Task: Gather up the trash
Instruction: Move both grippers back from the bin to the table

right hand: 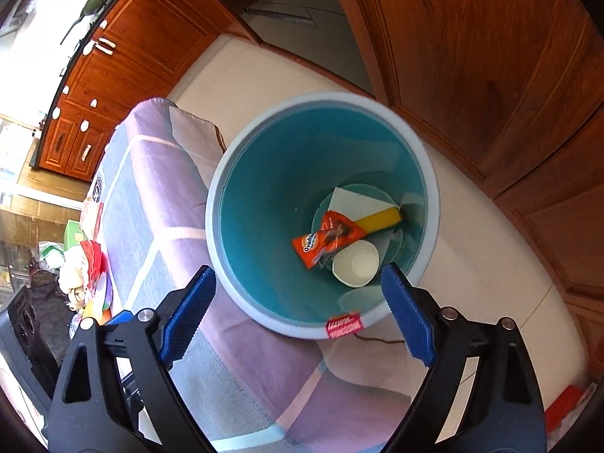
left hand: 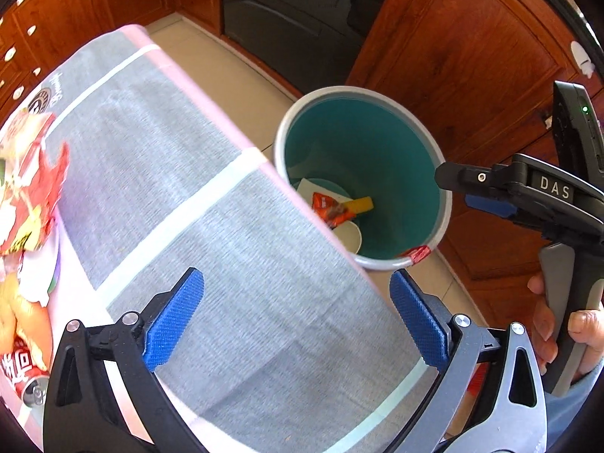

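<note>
A teal bin (right hand: 264,196) with a pale rim stands on the floor beside the cloth-covered table (left hand: 196,204). Inside lie an orange wrapper (right hand: 328,239), a white paper cup (right hand: 356,264), a yellow piece (right hand: 381,219) and white paper (right hand: 358,200). My right gripper (right hand: 298,313) hangs open above the bin's near rim with nothing between its blue pads. Over the table's edge my left gripper (left hand: 296,319) is open and empty too. In the left wrist view the bin (left hand: 415,173) shows the same wrapper (left hand: 332,209), and the right gripper (left hand: 475,188) sits by its right rim. More trash (left hand: 30,188), crumpled red and white packaging, lies at the table's left.
A red can (left hand: 26,373) lies at the table's lower left corner. Wooden cabinets (right hand: 490,56) stand close behind the bin, with tiled floor (right hand: 472,264) around it. A person's hand (left hand: 558,328) holds the right gripper's handle. A red tag (right hand: 343,326) sticks to the bin's rim.
</note>
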A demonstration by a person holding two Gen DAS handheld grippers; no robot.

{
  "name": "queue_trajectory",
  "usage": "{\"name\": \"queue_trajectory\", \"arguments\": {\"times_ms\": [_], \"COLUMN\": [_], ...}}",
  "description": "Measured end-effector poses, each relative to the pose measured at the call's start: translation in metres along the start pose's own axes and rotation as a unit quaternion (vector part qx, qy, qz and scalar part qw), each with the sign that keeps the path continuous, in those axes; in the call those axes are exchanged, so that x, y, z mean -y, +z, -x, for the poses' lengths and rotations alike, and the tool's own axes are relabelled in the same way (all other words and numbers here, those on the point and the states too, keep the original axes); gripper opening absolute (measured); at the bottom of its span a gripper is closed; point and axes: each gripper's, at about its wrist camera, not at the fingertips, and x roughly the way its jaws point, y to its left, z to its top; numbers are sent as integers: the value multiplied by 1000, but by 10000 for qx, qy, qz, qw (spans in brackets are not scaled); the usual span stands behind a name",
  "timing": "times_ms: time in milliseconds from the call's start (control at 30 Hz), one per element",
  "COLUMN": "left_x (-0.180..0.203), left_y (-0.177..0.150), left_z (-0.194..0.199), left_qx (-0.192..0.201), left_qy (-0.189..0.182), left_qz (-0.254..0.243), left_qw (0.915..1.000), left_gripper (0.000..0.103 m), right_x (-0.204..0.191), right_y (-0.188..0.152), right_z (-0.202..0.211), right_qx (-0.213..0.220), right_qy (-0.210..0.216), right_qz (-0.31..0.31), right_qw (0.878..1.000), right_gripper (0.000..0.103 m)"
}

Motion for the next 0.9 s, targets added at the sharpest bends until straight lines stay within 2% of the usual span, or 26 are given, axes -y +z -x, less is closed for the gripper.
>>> {"name": "queue_trajectory", "arguments": {"times_ms": [233, 500, 900], "left_x": [-21, -56, -131], "left_y": [-27, -67, -134], "left_z": [18, 52, 117], "left_qx": [104, 298, 675], "left_qy": [-10, 91, 430], "left_qz": [171, 501, 1156], "left_qw": [9998, 9983, 9901], "left_gripper": [99, 99, 99], "right_x": [-23, -66, -168], "right_y": [-14, -36, -90], "right_z": [5, 15, 17], "right_qx": [-34, -66, -218], "right_qy": [-40, 13, 168], "right_qz": [175, 585, 1589], "right_qw": [9998, 9983, 9869], "right_gripper": [85, 85, 85]}}
